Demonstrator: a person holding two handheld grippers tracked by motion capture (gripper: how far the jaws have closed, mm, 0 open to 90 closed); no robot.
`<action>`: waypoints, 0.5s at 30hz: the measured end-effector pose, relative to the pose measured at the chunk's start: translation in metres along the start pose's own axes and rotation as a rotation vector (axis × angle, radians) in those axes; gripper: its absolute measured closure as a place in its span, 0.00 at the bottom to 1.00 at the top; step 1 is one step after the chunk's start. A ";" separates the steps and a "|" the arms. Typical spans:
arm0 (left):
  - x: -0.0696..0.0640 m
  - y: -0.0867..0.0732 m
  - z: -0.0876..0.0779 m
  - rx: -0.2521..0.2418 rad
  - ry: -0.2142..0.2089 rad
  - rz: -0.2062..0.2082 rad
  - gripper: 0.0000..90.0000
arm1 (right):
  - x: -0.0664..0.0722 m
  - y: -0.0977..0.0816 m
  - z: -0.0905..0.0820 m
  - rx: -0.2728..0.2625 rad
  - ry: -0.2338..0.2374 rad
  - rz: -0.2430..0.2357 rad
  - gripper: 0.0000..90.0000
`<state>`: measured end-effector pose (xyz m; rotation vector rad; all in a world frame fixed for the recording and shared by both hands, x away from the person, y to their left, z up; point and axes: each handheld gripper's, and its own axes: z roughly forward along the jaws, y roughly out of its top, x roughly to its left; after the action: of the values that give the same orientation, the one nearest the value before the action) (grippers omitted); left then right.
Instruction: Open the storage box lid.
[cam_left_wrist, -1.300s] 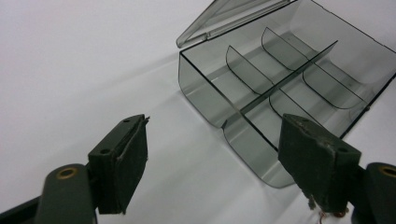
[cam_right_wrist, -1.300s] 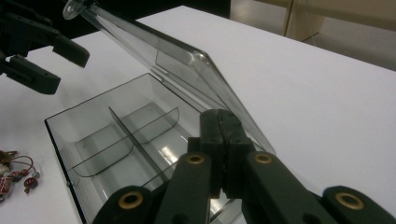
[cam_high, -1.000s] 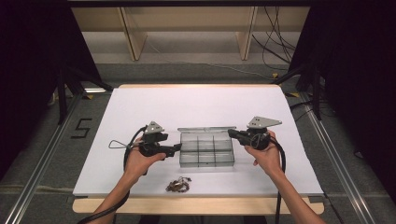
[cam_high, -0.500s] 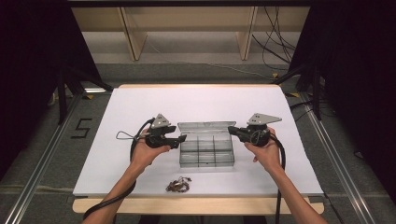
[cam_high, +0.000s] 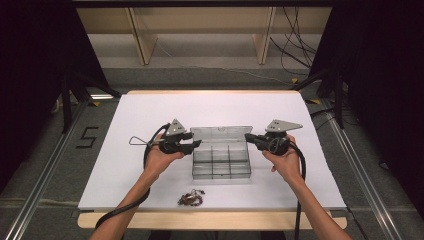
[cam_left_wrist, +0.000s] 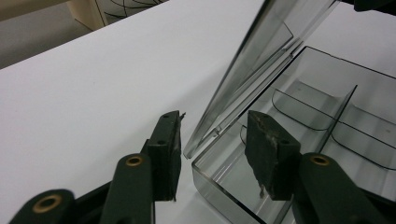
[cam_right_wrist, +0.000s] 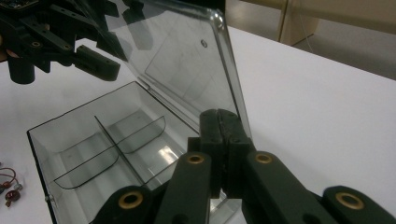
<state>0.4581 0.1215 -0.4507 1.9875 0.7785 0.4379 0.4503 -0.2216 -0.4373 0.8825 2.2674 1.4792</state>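
Since a second ago the left claw (cam_high: 196, 144) has slid across the counter (cam_high: 150, 110) toward the clear compartment box (cam_high: 221, 162) and now sits at its near left corner. Its jaws have just been closing; in the left gripper view they straddle the edge of the raised lid (cam_left_wrist: 261, 60), not yet pressing on it, one pad (cam_left_wrist: 271, 156) inside the box and the other outside. The right claw (cam_right_wrist: 219, 135) has kept its place at the lid's other end, jaws pressed together on the lid's edge, holding it up. The box sits mid-counter. A small tangle of wired parts (cam_high: 190, 198) lies near the front edge, too small to identify. Glare makes the box's inner dividers hard to follow.
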 end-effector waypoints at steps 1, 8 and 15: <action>0.001 0.000 0.002 -0.009 -0.007 -0.003 0.63 | 0.000 0.000 0.000 0.007 -0.005 0.002 1.00; 0.005 0.001 0.007 -0.024 -0.021 -0.017 0.65 | 0.001 -0.001 0.001 0.019 -0.013 0.017 1.00; 0.010 0.003 0.007 -0.024 -0.018 -0.026 0.67 | -0.005 -0.002 0.003 0.003 -0.032 -0.005 1.00</action>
<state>0.4708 0.1223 -0.4517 1.9541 0.7831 0.4114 0.4550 -0.2230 -0.4407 0.8938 2.2475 1.4495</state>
